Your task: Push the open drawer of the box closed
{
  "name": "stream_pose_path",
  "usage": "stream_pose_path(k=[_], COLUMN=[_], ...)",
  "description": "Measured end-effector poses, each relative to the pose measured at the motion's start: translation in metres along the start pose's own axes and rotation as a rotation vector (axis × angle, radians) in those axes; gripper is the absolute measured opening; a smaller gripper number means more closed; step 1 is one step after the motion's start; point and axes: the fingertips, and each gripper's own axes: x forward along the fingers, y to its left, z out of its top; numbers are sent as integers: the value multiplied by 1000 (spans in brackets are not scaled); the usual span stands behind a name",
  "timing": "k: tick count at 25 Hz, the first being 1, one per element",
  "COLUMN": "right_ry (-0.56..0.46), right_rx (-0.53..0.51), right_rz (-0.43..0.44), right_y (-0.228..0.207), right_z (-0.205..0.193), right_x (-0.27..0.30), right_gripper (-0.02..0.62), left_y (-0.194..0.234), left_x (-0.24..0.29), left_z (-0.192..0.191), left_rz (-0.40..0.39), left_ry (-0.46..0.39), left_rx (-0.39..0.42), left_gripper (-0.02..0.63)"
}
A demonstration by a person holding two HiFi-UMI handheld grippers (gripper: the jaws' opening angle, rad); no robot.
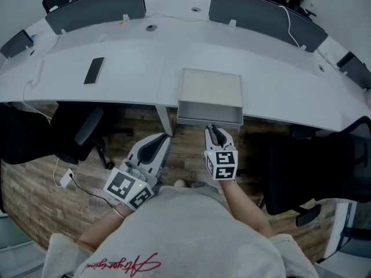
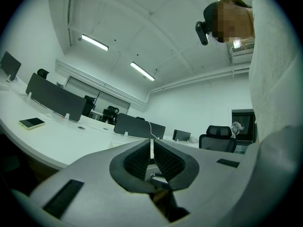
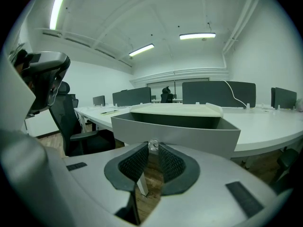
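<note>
A pale box (image 1: 211, 87) sits at the near edge of the white curved desk (image 1: 278, 80). Its grey drawer (image 1: 210, 116) is pulled out past that edge; in the right gripper view the drawer (image 3: 189, 131) fills the middle. My right gripper (image 1: 213, 128) is at the drawer front, jaws nearly together with the small clear knob (image 3: 153, 145) pinched between the right gripper's (image 3: 153, 148) tips. My left gripper (image 1: 166, 136) hangs lower left of the drawer, apart from it. In its own view, tilted up over the desk, the left gripper (image 2: 152, 143) is shut and holds nothing.
A phone (image 1: 94, 70) lies on the desk at the left. Dark divider panels (image 1: 95, 7) line the far edge. Office chairs stand under the desk at left (image 1: 75, 133) and right (image 1: 313, 167). A white desk leg (image 1: 165, 119) stands just left of the drawer.
</note>
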Motion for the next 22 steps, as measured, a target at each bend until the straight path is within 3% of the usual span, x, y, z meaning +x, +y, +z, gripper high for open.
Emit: stream_pose_path(k=[22], right_ry=[5], right_rx=[15], right_rz=[22], right_y=[-9], right_z=[5], right_x=[18], right_gripper=[74], left_y=[3], left_x=[-2], left_z=[2], left_rz=[30], left_ry=[-5], left_rx=[0], left_gripper=[35])
